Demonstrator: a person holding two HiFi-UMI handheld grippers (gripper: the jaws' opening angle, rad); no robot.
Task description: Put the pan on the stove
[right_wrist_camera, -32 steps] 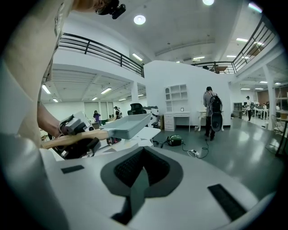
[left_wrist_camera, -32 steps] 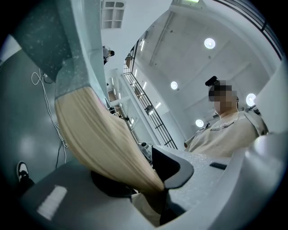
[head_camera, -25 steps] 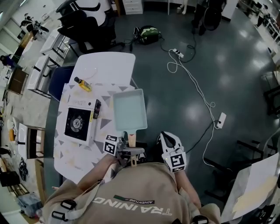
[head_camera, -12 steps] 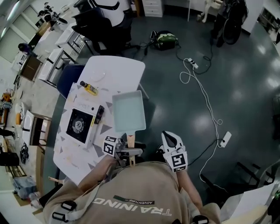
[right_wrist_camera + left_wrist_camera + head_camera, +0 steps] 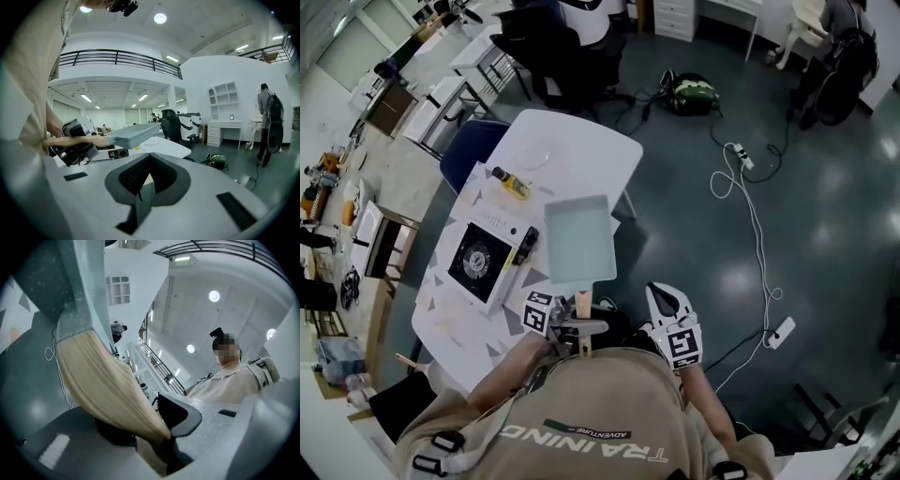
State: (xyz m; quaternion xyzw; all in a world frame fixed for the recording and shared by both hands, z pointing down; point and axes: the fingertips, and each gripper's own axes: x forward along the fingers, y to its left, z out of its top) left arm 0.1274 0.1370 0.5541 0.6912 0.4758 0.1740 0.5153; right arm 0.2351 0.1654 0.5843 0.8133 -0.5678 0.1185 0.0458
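A pale rectangular pan (image 5: 578, 239) with a wooden handle (image 5: 583, 305) hangs over the right edge of the white table (image 5: 581, 150). My left gripper (image 5: 574, 328) is shut on that handle, close to my body. In the left gripper view the handle (image 5: 108, 385) runs between the jaws up to the pan's body (image 5: 84, 287). The portable stove (image 5: 483, 261) lies on the table to the pan's left, its round burner bare. My right gripper (image 5: 666, 295) is shut, holds nothing, and hovers over the floor right of the pan. The right gripper view shows the pan (image 5: 133, 132) held level.
A yellow item (image 5: 511, 183) and a white plate (image 5: 534, 155) lie on the table behind the stove. A blue chair (image 5: 473, 150) stands at the table's left, black chairs (image 5: 572, 56) behind it. Cables (image 5: 750, 187) and a power strip (image 5: 778, 331) cross the floor to the right.
The head view has swung, so table and floor sit turned and shifted in frame. The pan stays in my left gripper at the table's right edge; the right gripper keeps its place.
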